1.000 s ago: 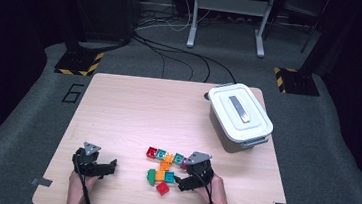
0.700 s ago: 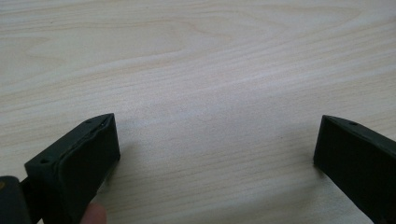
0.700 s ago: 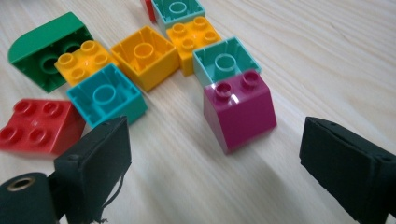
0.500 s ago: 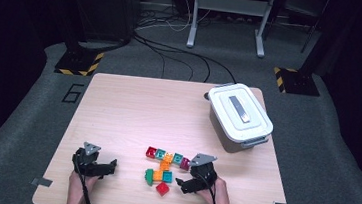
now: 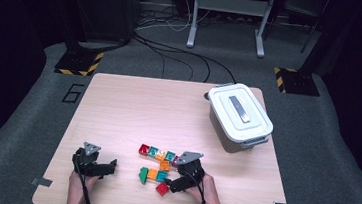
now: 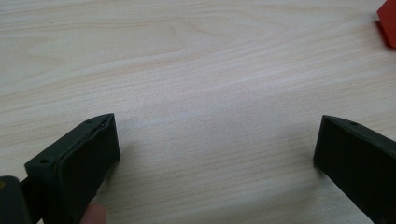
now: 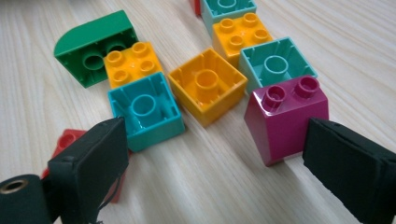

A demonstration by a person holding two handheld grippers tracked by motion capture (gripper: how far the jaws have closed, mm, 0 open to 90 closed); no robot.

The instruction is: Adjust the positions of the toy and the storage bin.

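While the right claw [image 7: 215, 163] gapes wide low in the frame, a magenta brick [image 7: 285, 116] sits just beside its right jaw, perhaps touching, among teal and orange bricks. Lower left on the table [image 5: 133, 112], the left claw [image 5: 105, 167] is released, grasping nothing.

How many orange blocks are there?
3: one orange block beside the green block, one upside-down orange block in the middle, one orange block behind it. More may be hidden.
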